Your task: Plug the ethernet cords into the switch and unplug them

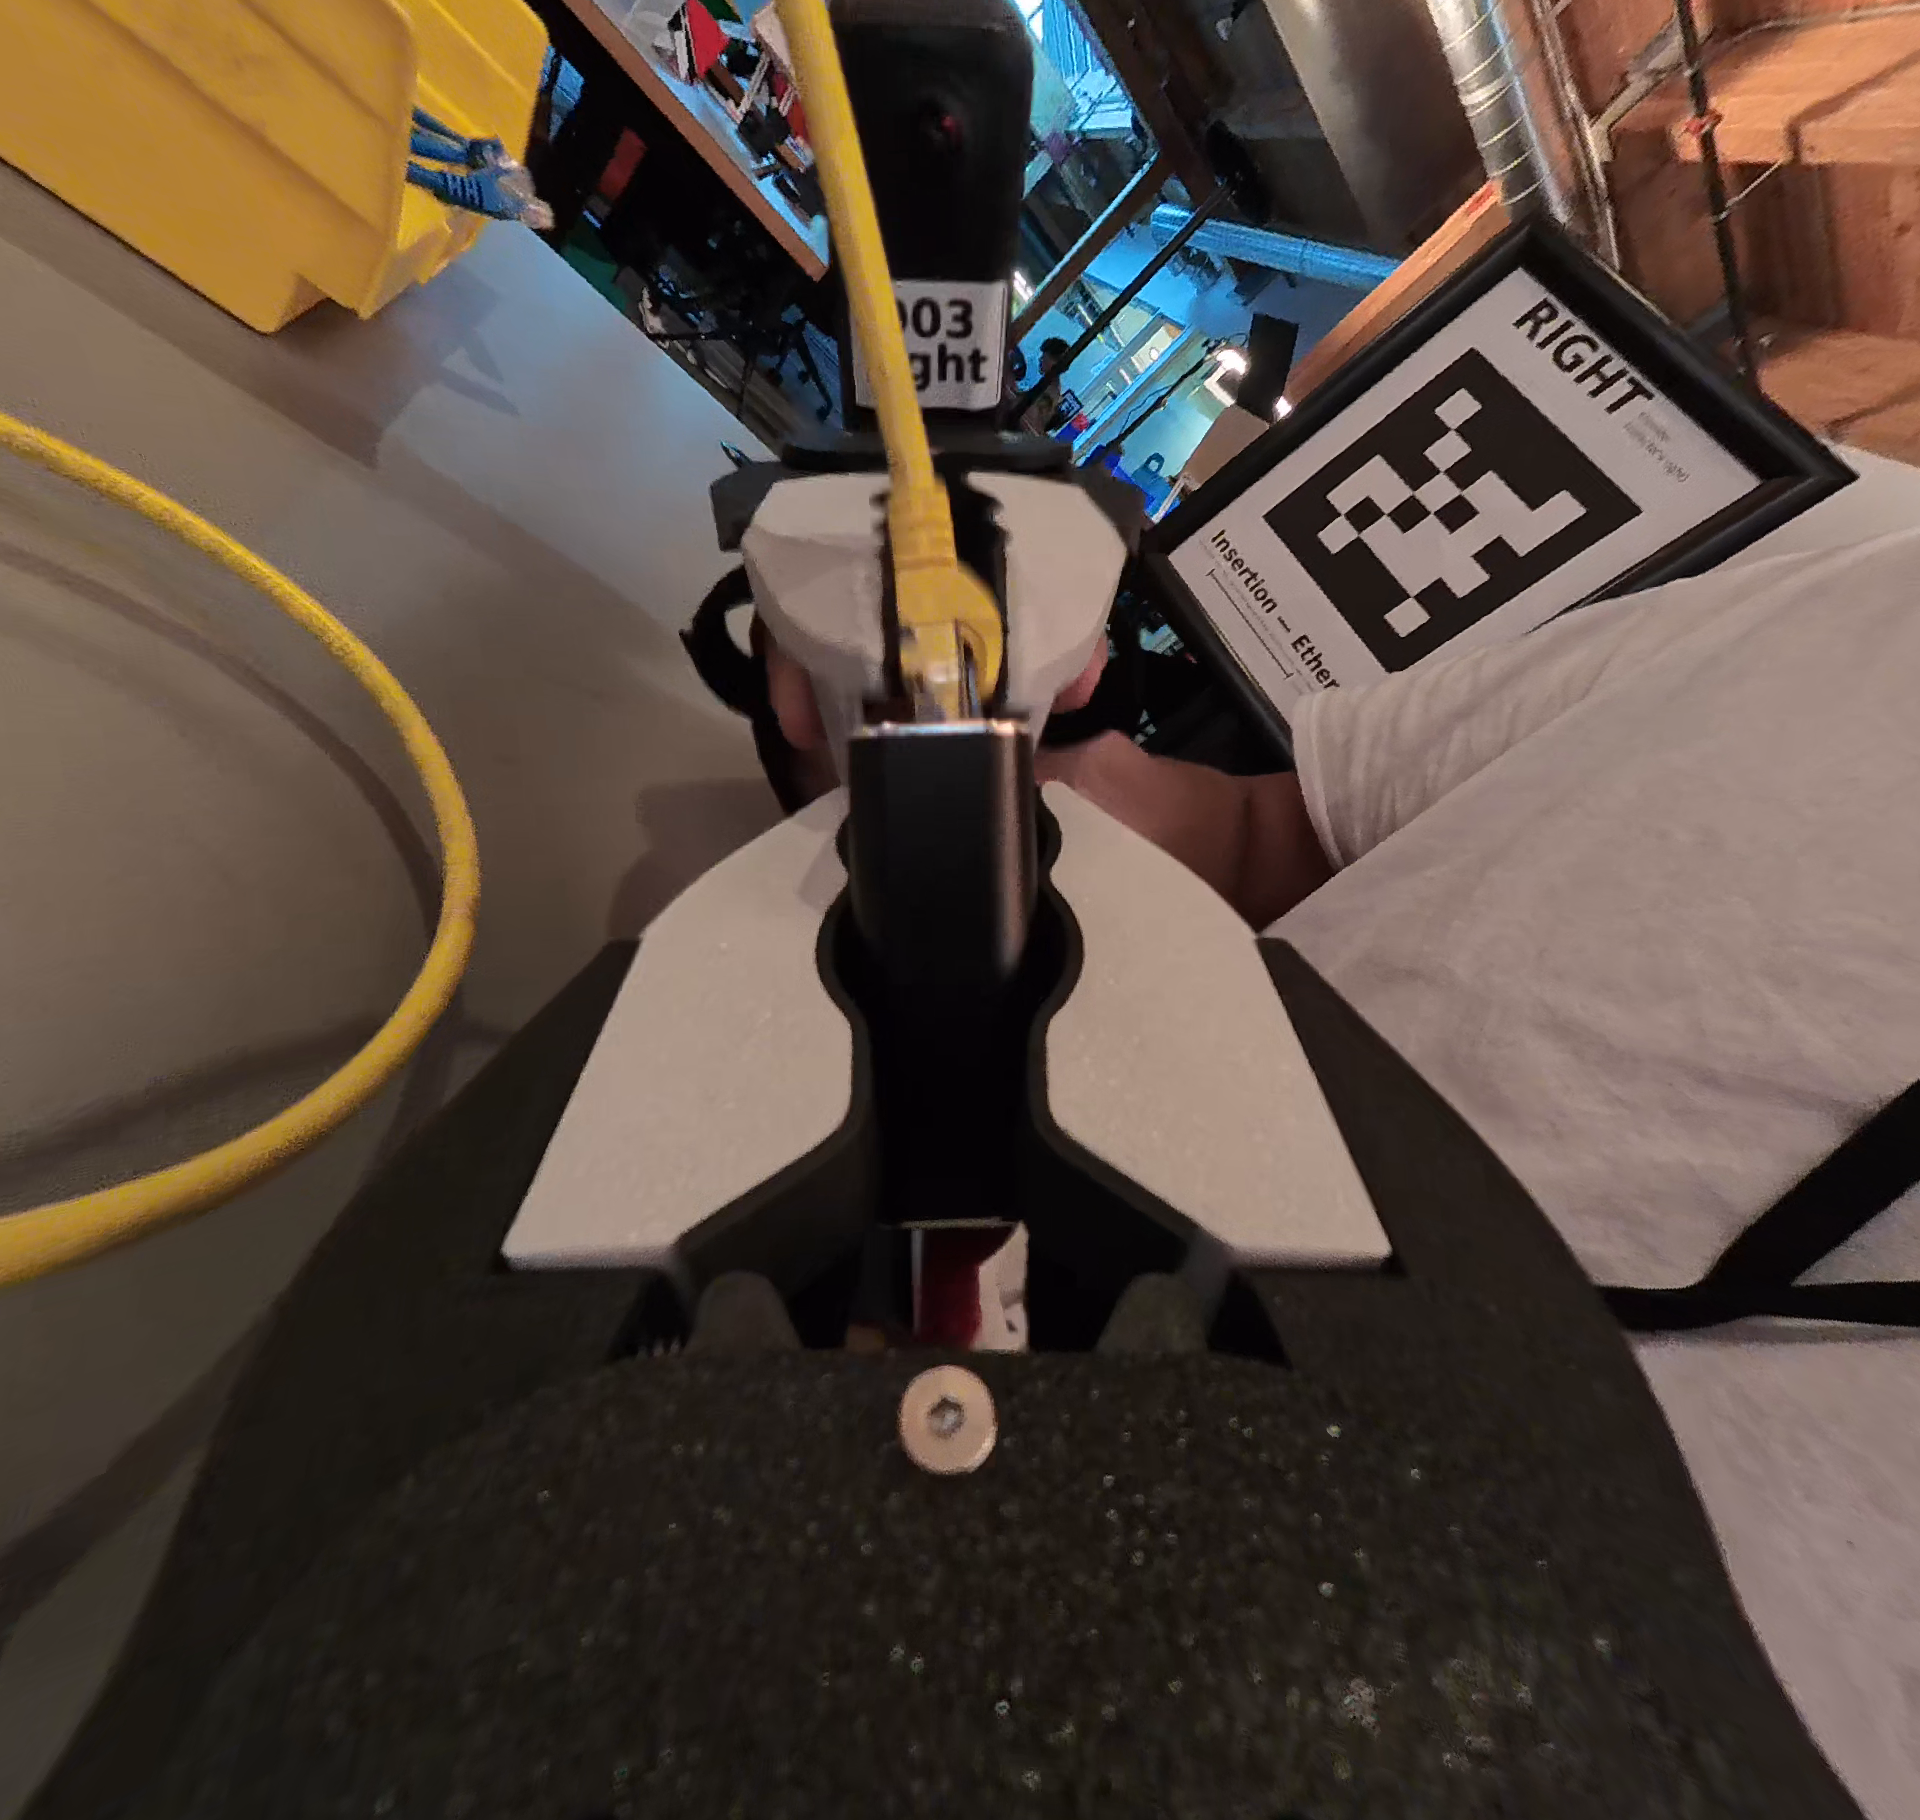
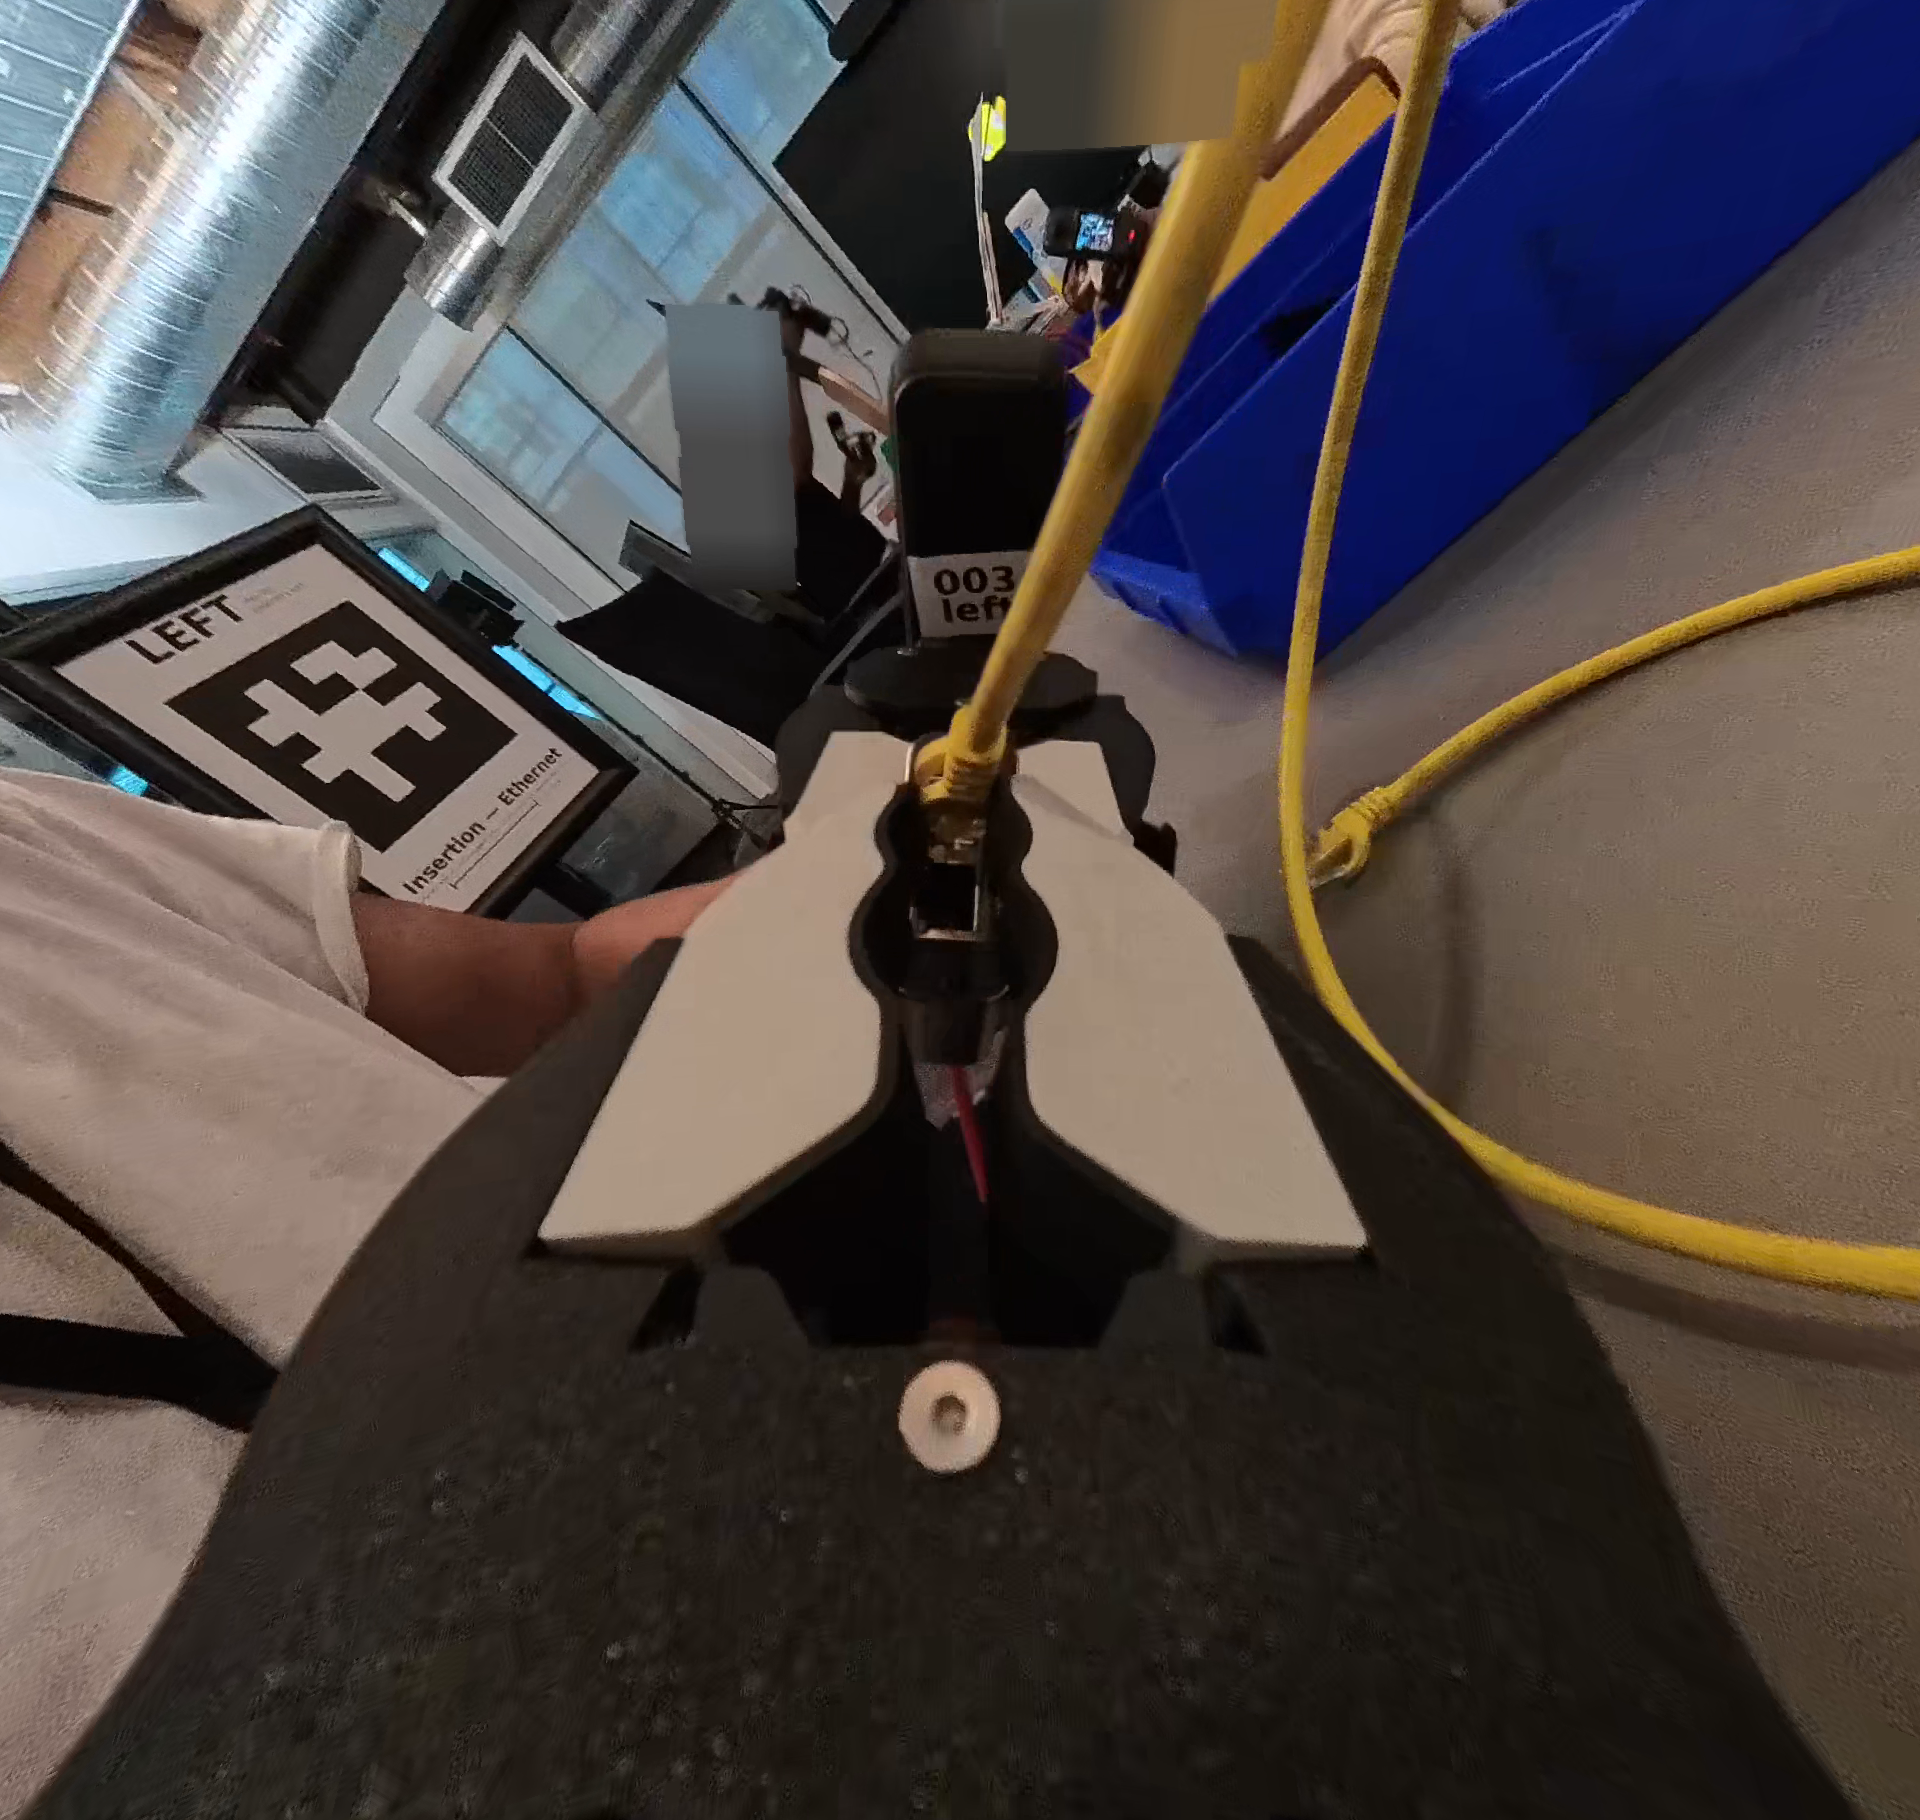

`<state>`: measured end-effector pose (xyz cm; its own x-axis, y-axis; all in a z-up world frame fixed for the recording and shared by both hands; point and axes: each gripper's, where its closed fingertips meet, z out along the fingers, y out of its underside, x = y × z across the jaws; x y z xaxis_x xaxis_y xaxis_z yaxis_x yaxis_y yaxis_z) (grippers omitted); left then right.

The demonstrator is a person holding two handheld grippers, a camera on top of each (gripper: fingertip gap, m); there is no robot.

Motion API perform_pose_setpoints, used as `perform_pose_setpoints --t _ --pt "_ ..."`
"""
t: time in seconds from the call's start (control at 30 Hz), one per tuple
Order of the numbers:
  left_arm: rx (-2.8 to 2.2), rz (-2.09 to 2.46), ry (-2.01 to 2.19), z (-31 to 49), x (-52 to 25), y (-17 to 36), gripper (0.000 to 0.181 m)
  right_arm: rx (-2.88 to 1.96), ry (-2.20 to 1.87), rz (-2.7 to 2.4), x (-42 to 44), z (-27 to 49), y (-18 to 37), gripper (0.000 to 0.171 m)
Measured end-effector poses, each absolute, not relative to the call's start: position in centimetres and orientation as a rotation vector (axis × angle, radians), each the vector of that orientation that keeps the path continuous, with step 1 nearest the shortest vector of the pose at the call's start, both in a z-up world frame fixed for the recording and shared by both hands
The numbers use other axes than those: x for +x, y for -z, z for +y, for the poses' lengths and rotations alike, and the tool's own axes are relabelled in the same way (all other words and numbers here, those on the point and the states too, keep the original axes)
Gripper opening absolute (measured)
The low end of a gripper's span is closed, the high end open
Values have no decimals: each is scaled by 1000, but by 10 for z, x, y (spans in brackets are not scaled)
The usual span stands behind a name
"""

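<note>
My left gripper [image 1: 940, 820] is shut on a small black switch [image 1: 935, 856] that stands up between its white fingers. My right gripper [image 1: 940, 700] faces it, shut on the yellow ethernet plug [image 1: 925, 565]. The plug's clear tip is at the switch's far end. In the right wrist view the plug [image 2: 961, 773] sits at my right gripper's [image 2: 961, 752] tips, with a black part of the switch [image 2: 945, 939] in the gap below it. How deep the plug sits is hidden. Its yellow cord [image 1: 416, 731] loops over the grey table. A second loose yellow plug [image 2: 1356, 820] lies on the table.
A yellow bin [image 1: 260, 108] with blue ethernet plugs [image 1: 478, 181] hanging out stands at the back left. A blue bin [image 2: 1507, 316] stands on the other side. Framed marker signs [image 1: 1455, 503] [image 2: 332, 721] lean nearby. A person's white shirt [image 1: 1558, 835] and arm [image 2: 468, 970] are close. The tips of both grippers are at nearly the same place.
</note>
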<state>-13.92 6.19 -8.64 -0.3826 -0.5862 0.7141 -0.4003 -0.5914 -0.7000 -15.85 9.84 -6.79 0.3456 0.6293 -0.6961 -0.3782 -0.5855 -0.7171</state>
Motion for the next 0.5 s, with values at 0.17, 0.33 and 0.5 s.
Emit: perform_pose_setpoints --t 0.17,0.33,0.5 --pt "-1709 1358 2127 57 -147 99 26 -1641 -1329 -117 -97 104 52 12" --pt "-1612 1410 2140 52 -146 90 26 -1744 -1251 -42 -96 119 65 12" --pt "-1671 1452 2061 52 -156 105 26 -2005 -1246 165 -79 129 123 14"
